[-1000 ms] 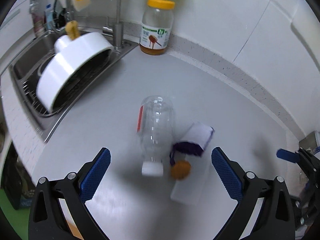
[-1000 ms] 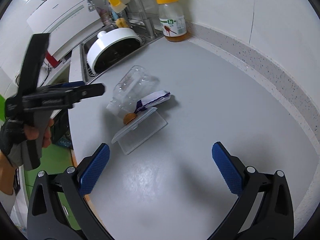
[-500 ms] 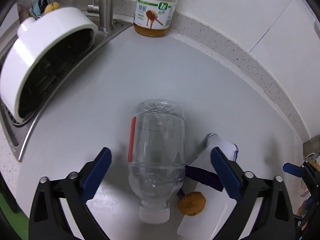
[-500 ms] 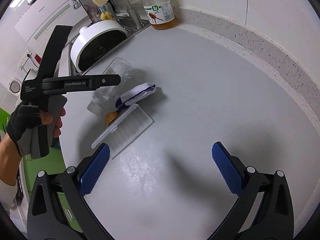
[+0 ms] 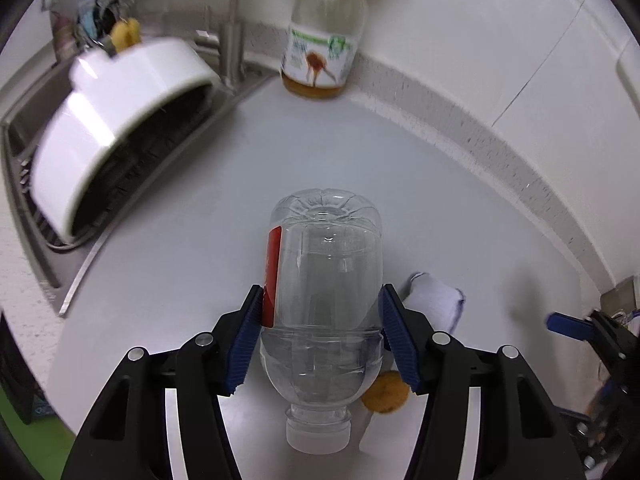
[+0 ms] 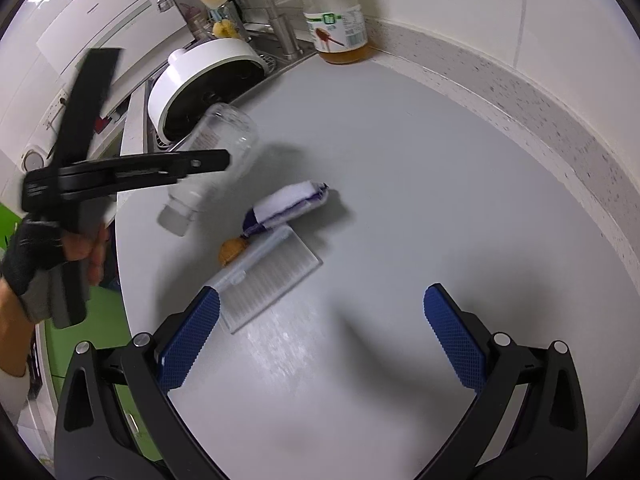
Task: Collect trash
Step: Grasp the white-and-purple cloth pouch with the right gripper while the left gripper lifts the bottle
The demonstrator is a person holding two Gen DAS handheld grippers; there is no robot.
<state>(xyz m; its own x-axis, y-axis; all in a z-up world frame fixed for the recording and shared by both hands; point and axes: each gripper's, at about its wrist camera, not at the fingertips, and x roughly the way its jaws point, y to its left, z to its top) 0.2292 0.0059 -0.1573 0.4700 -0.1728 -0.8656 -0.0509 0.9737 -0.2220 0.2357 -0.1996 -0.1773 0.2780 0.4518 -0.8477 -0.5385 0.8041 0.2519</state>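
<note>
A clear plastic bottle (image 5: 324, 280) with a red label lies on the grey counter (image 5: 200, 240), its white cap toward the camera. My left gripper (image 5: 326, 320) straddles its body; its jaws are closing and the blue pads (image 5: 244, 344) touch both sides. Right of it are a crumpled white and purple wrapper (image 6: 292, 204), a small orange lump (image 6: 232, 250) and a flat clear plastic lid (image 6: 272, 276). My right gripper (image 6: 320, 340) hovers open over bare counter to the right of the lid, holding nothing.
A honey jar with a yellow lid (image 5: 324, 40) stands at the back by the wall. A white pot (image 5: 116, 120) leans in the sink (image 5: 24, 152) at the left, beside a faucet (image 5: 230, 40). A gloved hand (image 6: 36, 248) holds the left gripper at the counter's edge.
My left gripper moved forward over the bottle and its jaws narrowed from wide open onto its sides. The right gripper drifted closer to the lid and stayed open.
</note>
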